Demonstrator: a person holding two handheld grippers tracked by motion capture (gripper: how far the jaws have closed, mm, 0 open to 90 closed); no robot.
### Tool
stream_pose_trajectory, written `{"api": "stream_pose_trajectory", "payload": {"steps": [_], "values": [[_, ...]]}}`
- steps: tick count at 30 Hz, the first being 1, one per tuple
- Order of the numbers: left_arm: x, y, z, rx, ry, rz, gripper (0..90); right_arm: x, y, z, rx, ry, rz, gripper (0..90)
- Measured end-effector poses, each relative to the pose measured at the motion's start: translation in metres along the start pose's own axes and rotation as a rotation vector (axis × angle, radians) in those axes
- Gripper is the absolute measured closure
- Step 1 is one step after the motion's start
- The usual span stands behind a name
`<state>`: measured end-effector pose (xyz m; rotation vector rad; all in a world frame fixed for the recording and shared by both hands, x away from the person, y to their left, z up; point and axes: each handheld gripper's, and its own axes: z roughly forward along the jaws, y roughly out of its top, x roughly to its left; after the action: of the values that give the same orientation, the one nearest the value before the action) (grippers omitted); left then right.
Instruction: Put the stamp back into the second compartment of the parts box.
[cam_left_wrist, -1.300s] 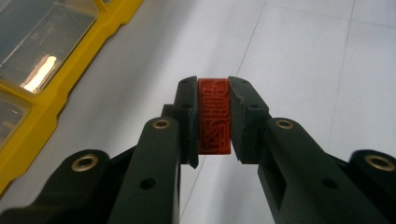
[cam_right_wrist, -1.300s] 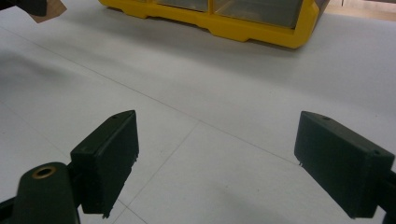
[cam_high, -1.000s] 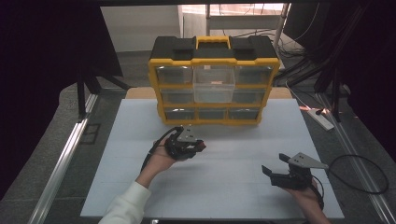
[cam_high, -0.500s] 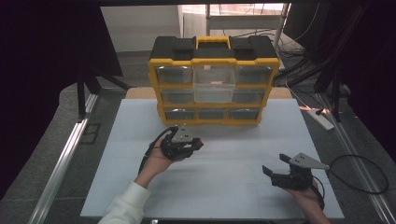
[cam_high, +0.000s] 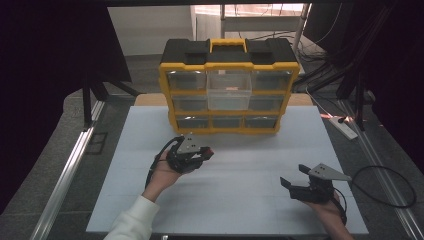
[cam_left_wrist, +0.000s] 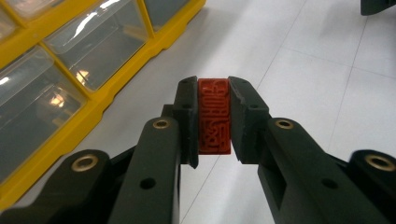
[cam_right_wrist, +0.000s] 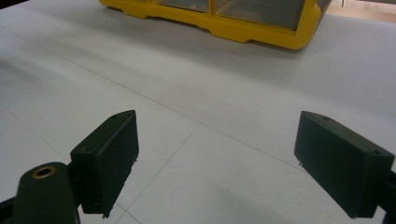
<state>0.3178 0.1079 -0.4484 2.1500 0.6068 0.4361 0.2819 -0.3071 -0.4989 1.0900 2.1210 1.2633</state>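
Between the left gripper (cam_left_wrist: 214, 116) pads sits a red block (cam_left_wrist: 214, 115), clamped, near the yellow organizer (cam_high: 229, 85). Right gripper (cam_right_wrist: 217, 163) rests wide open, empty, above the desk (cam_high: 250, 175).

1. the right gripper (cam_right_wrist: 215, 163) shows its two black, blocky jaws rising from the bottom edge, one at the lower left and one at the lower right, standing wide apart with nothing between them.
2. a brass-coloured rivet (cam_right_wrist: 43, 172) sits on the black arm of the jaw at the lower left corner.
3. under the jaws lies the white, matte table surface (cam_right_wrist: 196, 88), crossed by thin grey seam lines that meet between the jaws.
4. at the top edge stands the bottom of a yellow plastic drawer cabinet (cam_right_wrist: 243, 28), with clear drawer fronts above its yellow base rail, resting on the white surface well beyond the jaws.
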Motion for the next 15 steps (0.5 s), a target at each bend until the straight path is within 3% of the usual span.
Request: {"api": "stream_pose_trajectory", "payload": {"steps": [8, 15], "values": [[0.003, -0.003, -0.009, -0.035, 0.036, -0.023, 74.5, 0.0, 0.0, 0.0, 0.001, -0.004, -0.002, 14.3], [0.004, -0.003, -0.015, -0.057, 0.04, -0.035, 74.5, 0.0, 0.0, -0.001, 0.002, -0.004, -0.006, 14.3]]}}
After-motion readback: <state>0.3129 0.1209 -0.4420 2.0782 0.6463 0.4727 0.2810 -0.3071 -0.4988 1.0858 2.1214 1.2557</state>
